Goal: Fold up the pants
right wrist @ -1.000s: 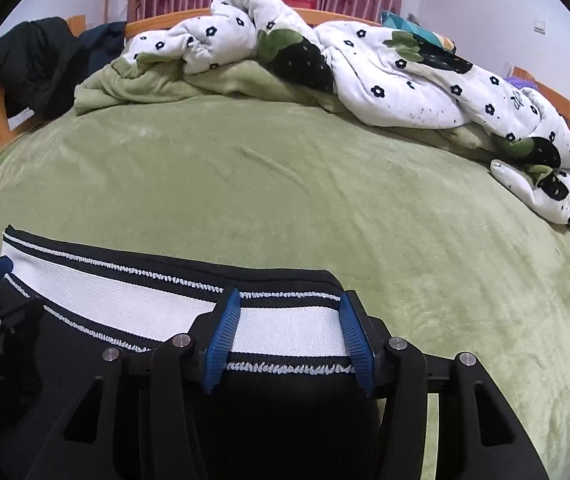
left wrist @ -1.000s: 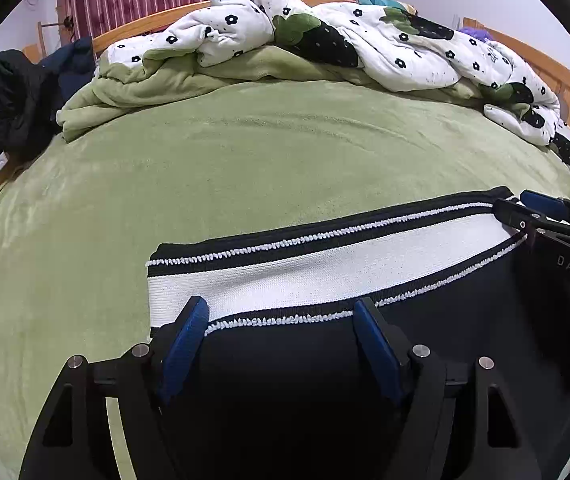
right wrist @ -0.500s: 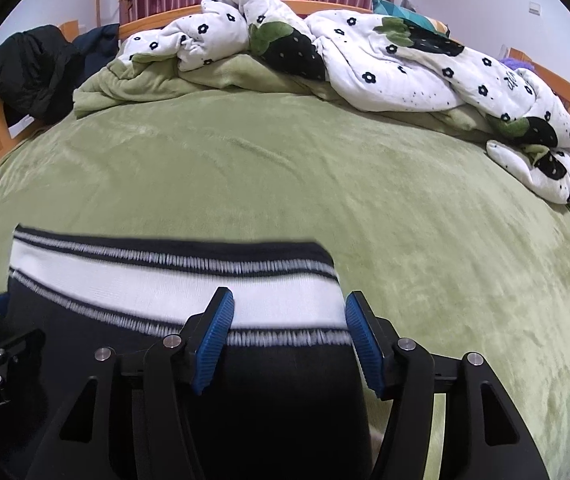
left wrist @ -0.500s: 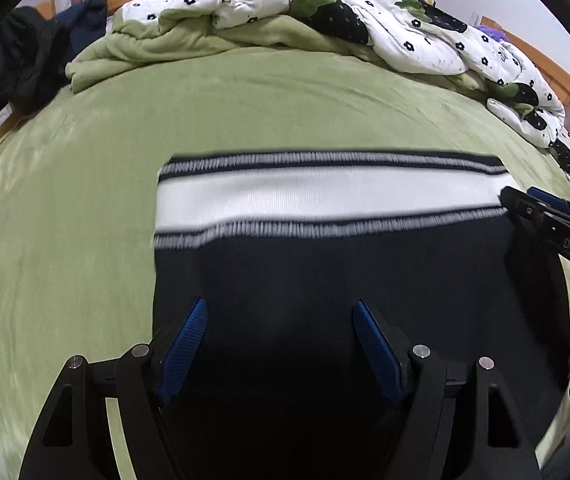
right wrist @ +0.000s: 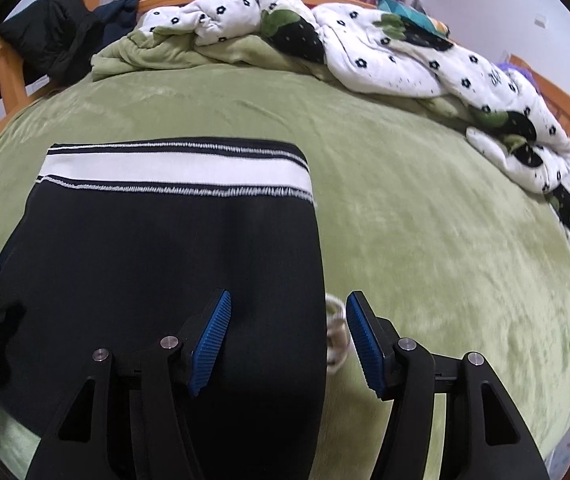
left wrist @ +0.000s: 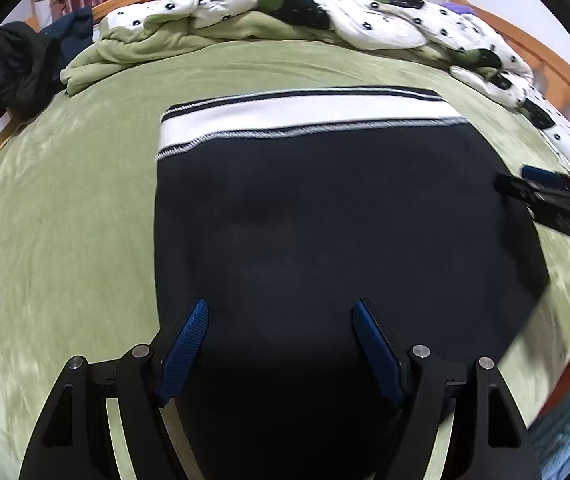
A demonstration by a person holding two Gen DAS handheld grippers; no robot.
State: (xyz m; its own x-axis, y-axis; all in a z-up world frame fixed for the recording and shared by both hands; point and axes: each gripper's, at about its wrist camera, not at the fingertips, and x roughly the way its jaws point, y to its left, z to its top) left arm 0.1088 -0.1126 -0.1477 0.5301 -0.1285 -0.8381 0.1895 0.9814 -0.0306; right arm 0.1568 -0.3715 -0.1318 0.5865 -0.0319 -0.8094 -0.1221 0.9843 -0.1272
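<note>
Jaws apart, seemingly above pants, gripping nothing.

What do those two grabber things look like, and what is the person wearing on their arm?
Each one is a black frame with triangle-shaped cut-outs and round silver bolts. The left gripper and the right gripper both have two fingers tipped with ribbed blue pads. Pale lettering on the right gripper's side is too blurred to read. A light blue sleeve shows at the edge.
</note>
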